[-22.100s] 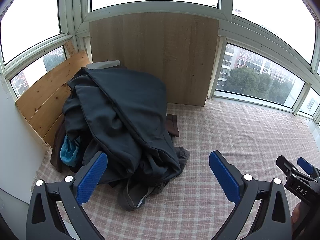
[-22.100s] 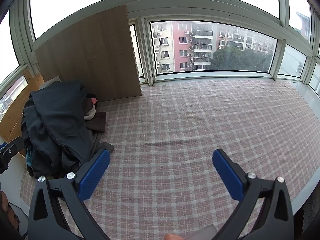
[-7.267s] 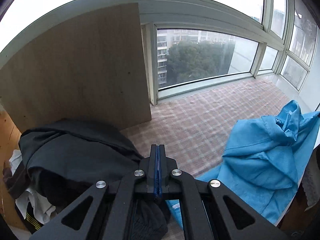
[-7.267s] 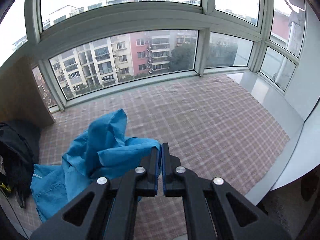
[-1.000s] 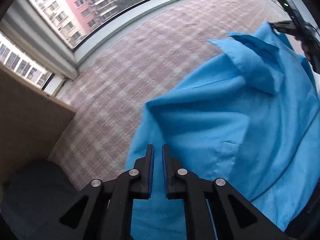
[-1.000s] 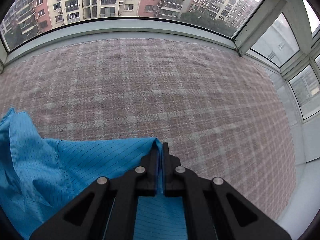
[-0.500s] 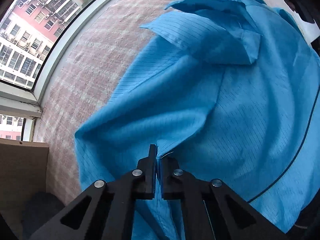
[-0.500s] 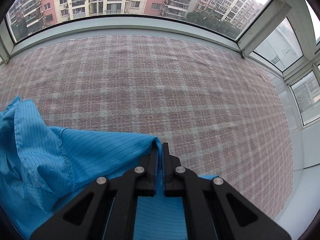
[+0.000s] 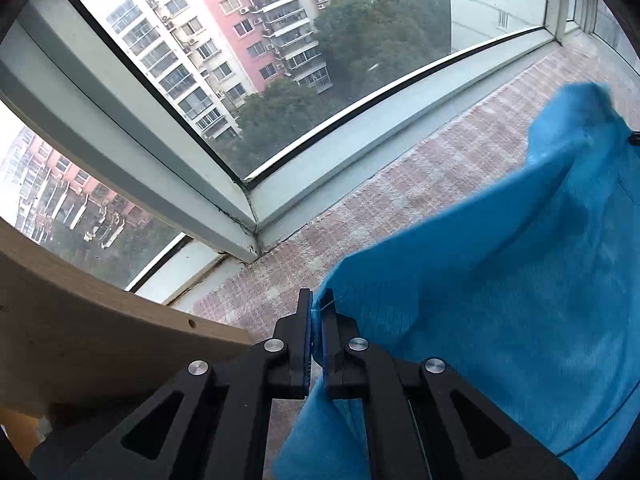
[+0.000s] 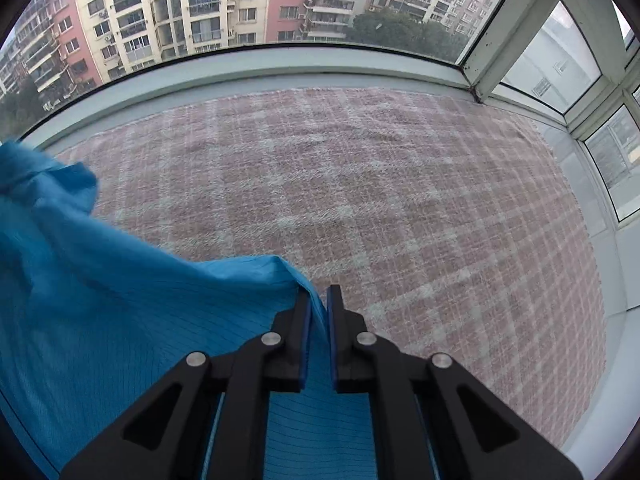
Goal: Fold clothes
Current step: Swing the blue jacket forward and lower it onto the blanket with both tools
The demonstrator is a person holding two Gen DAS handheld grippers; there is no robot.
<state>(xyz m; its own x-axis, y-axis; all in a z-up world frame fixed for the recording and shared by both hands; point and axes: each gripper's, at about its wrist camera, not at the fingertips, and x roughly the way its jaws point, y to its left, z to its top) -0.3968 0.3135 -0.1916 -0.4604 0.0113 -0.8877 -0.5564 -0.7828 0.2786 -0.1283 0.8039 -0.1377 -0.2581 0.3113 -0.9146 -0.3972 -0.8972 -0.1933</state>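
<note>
A: count? what's in view

B: one blue garment (image 9: 520,320), thin dark pinstripes. two tongs. one wooden board (image 9: 80,320) at the left side in the left wrist view. nothing else on the checked pink blanket (image 10: 380,200)

A: where's the garment

B: lifted and stretched between the two tongs, over the blanket near its window-side edge. upper part is blurred in both views. the blanket's right half, toward the corner of the window frame (image 10: 480,88), is bare

A: anything blocking?

B: cloth hides most of the blanket in the left view. right tongs barely visible there

A: tongs state

B: left tongs (image 9: 317,304) pressed together, pinching a garment edge at the tips. right tongs (image 10: 319,300) nearly together with a slim gap, blue cloth running between the pads, so pinching it too
</note>
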